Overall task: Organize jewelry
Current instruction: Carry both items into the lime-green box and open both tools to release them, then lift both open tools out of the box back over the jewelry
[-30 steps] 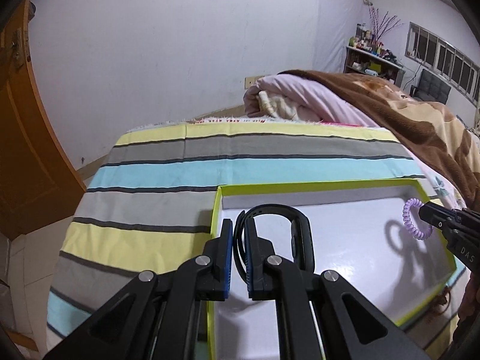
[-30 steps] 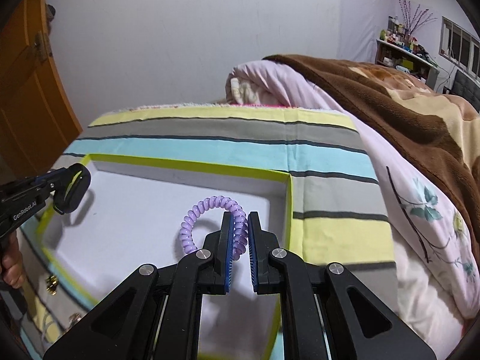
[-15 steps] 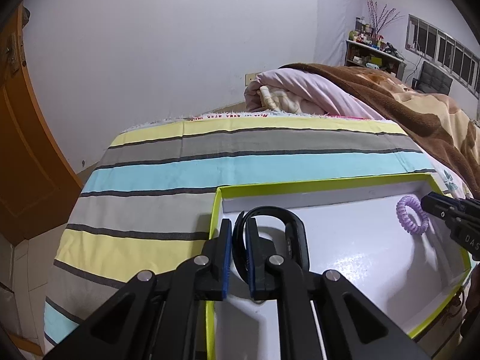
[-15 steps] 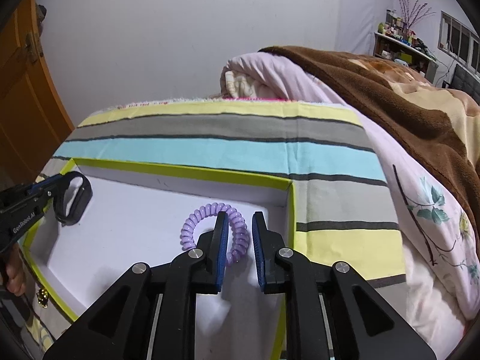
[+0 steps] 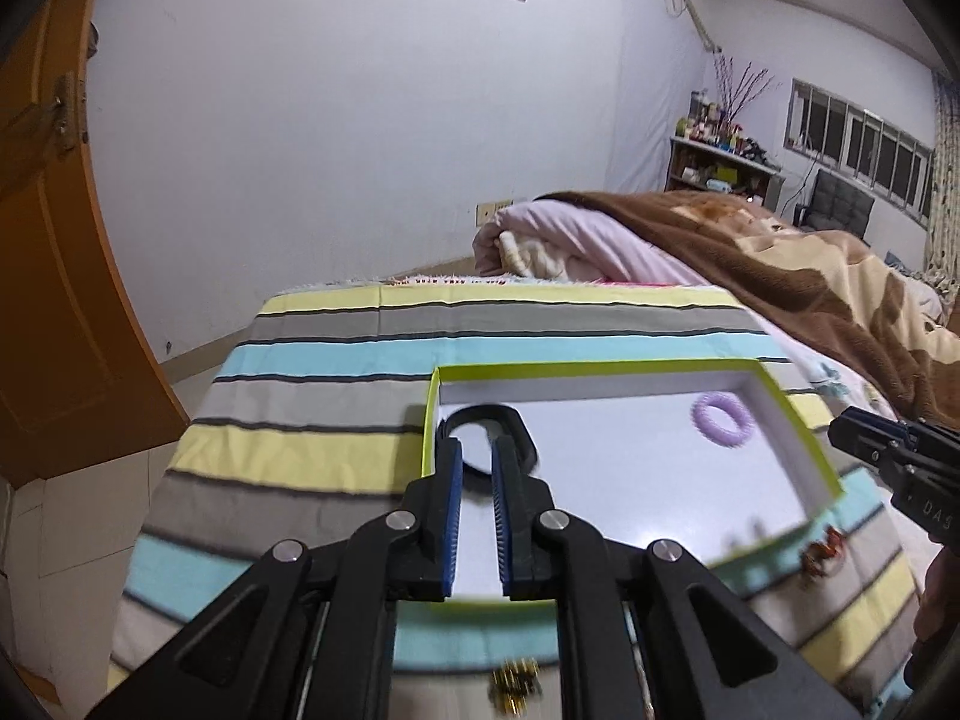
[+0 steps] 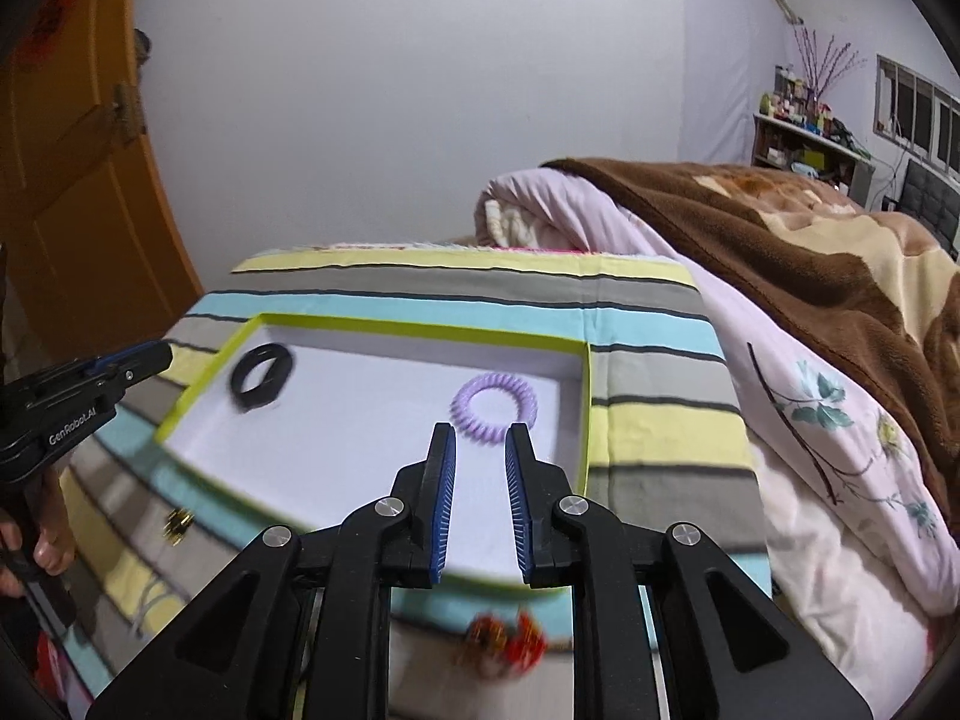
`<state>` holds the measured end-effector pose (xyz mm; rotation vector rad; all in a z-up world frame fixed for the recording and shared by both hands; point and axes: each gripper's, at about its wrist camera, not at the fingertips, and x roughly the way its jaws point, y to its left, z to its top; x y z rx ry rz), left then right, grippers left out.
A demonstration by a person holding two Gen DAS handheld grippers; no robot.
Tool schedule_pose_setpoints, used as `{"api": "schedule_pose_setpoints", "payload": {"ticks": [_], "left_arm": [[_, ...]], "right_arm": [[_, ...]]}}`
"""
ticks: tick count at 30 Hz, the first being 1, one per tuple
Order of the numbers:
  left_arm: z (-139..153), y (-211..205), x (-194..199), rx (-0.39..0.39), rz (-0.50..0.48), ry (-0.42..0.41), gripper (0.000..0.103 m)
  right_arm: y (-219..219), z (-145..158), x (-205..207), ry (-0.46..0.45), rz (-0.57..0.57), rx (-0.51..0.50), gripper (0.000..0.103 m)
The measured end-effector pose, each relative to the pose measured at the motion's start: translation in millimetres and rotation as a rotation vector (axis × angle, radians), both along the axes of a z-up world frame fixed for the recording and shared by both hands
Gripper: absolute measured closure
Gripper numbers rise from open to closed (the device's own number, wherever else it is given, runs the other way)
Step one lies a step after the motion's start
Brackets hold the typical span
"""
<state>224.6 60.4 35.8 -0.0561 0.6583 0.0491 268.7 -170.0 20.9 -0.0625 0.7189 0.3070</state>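
Both grippers have let go and drawn back from the tray (image 6: 585, 414): the band (image 6: 262, 375) lies in its far-left corner, the coil (image 6: 494, 399) near its right wall. Left gripper (image 5: 476, 462) stands narrowly parted and empty; right gripper (image 6: 480, 447) is opening, empty. Next, lift clear of the rim, then reach for the gold piece (image 6: 177, 523) outside the tray's near edge.

Both grippers have let go and drawn back: the black band (image 6: 262, 383) now lies at the tray's far left, the purple coil (image 6: 494, 406) at its far right, each clear of parted jaws.
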Motion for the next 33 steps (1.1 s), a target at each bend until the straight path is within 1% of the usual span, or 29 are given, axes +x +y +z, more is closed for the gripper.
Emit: {"api": "schedule_pose_setpoints", "payload": {"ticks": [7,11,16,19,22,27,33], "left_arm": [[12.7,-10.1,-64.1,-0.013,-0.003,-0.050,0.092],[14.5,-16.8,-98.4,-0.024,-0.011,-0.064,0.092],[13.4,-18.7,-135.4,-0.029,0.015,-0.090,0.092],[10.3,-18.6,-151.2,-0.044,0.033,-0.087,0.092],[7.2,-20.1,-168.0,-0.033,0.049,-0.090,0.092],[3.2,-28.1,-192.4,-0.017,0.043,-0.093,0.092],[-1.6,-32.4,-210.0,-0.037,0.040,-0.090,0.092]], "right_arm": [[-7.7,13.1,-62.2,-0.047,0.010,0.038,0.085],[-12.0,14.8,-99.4,-0.063,0.024,0.048,0.084],[-15.6,15.0,-137.3,-0.080,0.042,0.052,0.084],[-17.6,14.1,-156.0,-0.092,0.048,0.045,0.084],[-19.1,11.1,-175.2,-0.099,0.055,0.043,0.084],[-18.4,5.3,-195.7,-0.085,0.071,0.046,0.084],[-18.0,-2.0,-210.1,-0.063,0.089,0.039,0.084]]}}
